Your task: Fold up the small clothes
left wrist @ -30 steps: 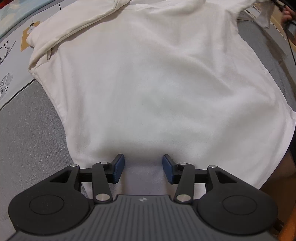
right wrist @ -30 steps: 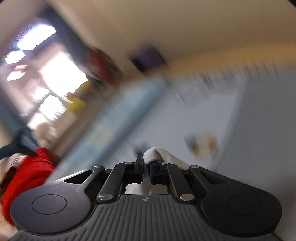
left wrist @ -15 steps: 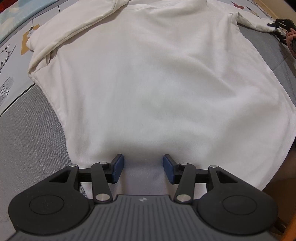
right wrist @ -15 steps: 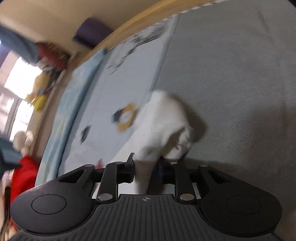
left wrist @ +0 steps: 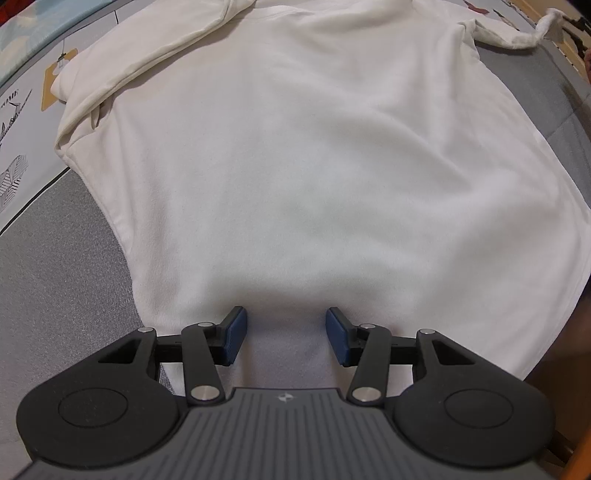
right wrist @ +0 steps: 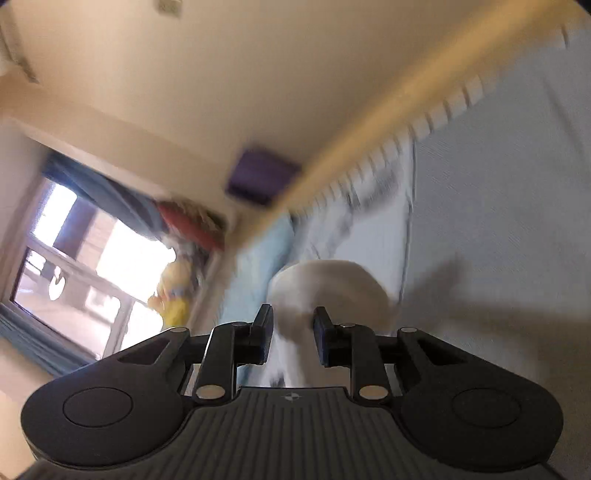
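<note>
A white long-sleeved top (left wrist: 303, 155) lies spread flat on the grey bed cover (left wrist: 55, 266), its hem nearest me. My left gripper (left wrist: 283, 338) is open, low over the hem, with cloth lying between the fingers. One sleeve is folded across the upper left (left wrist: 140, 62). The other sleeve stretches out to the upper right, its cuff (left wrist: 546, 22) bunched. In the blurred right wrist view, my right gripper (right wrist: 293, 338) is open with the white cuff (right wrist: 332, 288) just ahead of the fingers; I cannot tell whether it touches them.
A patterned sheet with drawings (left wrist: 22, 110) borders the grey cover on the left. The wooden bed edge (left wrist: 569, 446) is at the lower right. The right wrist view shows a window (right wrist: 74, 273), a yellow toy (right wrist: 173, 291) and a wall.
My right gripper has opened and let go of the sleeve cuff, then tilted upward toward the wall. The right sleeve now lies stretched out on the bed. My left gripper has stayed put.
</note>
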Motion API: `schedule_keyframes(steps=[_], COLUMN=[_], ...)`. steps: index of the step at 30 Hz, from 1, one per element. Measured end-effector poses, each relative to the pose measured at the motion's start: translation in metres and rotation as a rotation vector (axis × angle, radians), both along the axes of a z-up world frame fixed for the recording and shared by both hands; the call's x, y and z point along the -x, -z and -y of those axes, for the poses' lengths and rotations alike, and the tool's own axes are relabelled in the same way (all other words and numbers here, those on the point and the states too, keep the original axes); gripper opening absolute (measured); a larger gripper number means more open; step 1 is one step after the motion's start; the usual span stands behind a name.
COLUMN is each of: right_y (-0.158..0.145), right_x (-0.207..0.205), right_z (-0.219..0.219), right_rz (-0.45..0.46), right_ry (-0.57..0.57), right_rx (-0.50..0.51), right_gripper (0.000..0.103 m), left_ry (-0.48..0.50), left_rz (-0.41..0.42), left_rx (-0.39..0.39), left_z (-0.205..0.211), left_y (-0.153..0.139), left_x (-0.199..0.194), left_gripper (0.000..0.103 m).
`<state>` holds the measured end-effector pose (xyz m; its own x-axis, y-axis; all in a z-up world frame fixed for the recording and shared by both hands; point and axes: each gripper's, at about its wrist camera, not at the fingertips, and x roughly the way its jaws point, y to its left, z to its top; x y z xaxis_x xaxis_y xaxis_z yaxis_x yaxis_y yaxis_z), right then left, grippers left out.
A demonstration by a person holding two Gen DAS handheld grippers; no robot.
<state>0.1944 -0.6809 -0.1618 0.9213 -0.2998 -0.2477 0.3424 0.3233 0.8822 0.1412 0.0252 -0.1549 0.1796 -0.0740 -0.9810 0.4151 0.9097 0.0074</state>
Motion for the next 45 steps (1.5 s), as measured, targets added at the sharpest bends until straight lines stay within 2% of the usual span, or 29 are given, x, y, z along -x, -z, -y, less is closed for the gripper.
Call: schedule_keyframes(steps=[1, 6, 9, 12, 16, 18, 21, 26, 27, 29, 31, 32, 33, 35, 37, 38, 39, 43, 45], right_y=[0.000, 0.033, 0.039, 0.029, 0.010, 0.010, 0.017, 0.030, 0.030, 0.029, 0.024, 0.018, 0.014, 0.017, 0.036, 0.047, 0.052, 0.047, 0.048], right_x=[0.003, 0.003, 0.001, -0.010, -0.043, -0.061, -0.088, -0.116, -0.109, -0.107, -0.089, -0.067, -0.050, -0.028, -0.019, -0.017, -0.011, -0.008, -0.006], right_z=[0.002, 0.004, 0.003, -0.001, -0.017, -0.028, -0.035, -0.044, -0.050, -0.053, -0.048, -0.046, -0.046, -0.045, -0.035, -0.028, -0.024, -0.010, 0.000], right_rz=[-0.023, -0.283, -0.316, -0.337, -0.408, -0.450, -0.517, -0.640, -0.647, -0.649, -0.586, -0.500, -0.456, -0.496, -0.555, -0.578, -0.553, -0.539, -0.568], right_ry=[0.023, 0.089, 0.080, 0.047, -0.087, -0.140, -0.187, -0.253, -0.256, -0.251, -0.143, -0.013, 0.092, 0.243, 0.224, 0.204, 0.207, 0.193, 0.197], right_rx=[-0.009, -0.135, -0.119, -0.035, 0.154, 0.228, 0.287, 0.383, 0.413, 0.446, 0.430, 0.427, 0.428, 0.381, 0.241, 0.161, 0.134, 0.132, 0.113], right_gripper=[0.026, 0.026, 0.027, 0.028, 0.031, 0.033, 0.038, 0.037, 0.029, 0.004, 0.004, 0.003, 0.003, 0.004, 0.009, 0.007, 0.007, 0.005, 0.003], left_ry=[0.000, 0.000, 0.000, -0.001, -0.001, -0.003, -0.004, -0.005, -0.005, -0.004, -0.003, -0.002, -0.001, 0.001, -0.001, -0.002, -0.001, -0.003, -0.004], left_rz=[0.000, 0.001, 0.003, 0.005, 0.006, 0.006, 0.004, -0.004, -0.005, -0.008, -0.008, -0.007, -0.006, -0.006, -0.005, -0.004, -0.001, 0.004, 0.005], left_rx=[0.000, -0.002, -0.005, -0.008, -0.012, -0.012, -0.013, -0.016, -0.017, -0.018, -0.019, -0.020, -0.021, -0.023, -0.025, -0.028, -0.030, -0.030, -0.029], left_z=[0.000, 0.000, 0.001, 0.001, 0.001, 0.002, 0.001, 0.003, 0.004, 0.005, 0.005, 0.006, 0.006, 0.007, 0.007, 0.008, 0.009, 0.010, 0.009], left_y=[0.000, 0.000, 0.001, 0.000, 0.000, 0.000, 0.000, 0.000, 0.000, 0.001, 0.000, 0.000, 0.000, 0.000, -0.001, -0.001, -0.001, -0.002, -0.002], left_x=[0.000, 0.000, 0.001, 0.002, 0.002, 0.002, 0.002, -0.001, -0.001, -0.002, -0.003, -0.003, -0.003, -0.002, -0.002, -0.001, 0.000, 0.002, 0.003], left_gripper=[0.054, 0.054, 0.054, 0.054, 0.054, 0.054, 0.054, 0.054, 0.054, 0.054, 0.054, 0.054, 0.055, 0.055, 0.055, 0.055, 0.055, 0.055, 0.055])
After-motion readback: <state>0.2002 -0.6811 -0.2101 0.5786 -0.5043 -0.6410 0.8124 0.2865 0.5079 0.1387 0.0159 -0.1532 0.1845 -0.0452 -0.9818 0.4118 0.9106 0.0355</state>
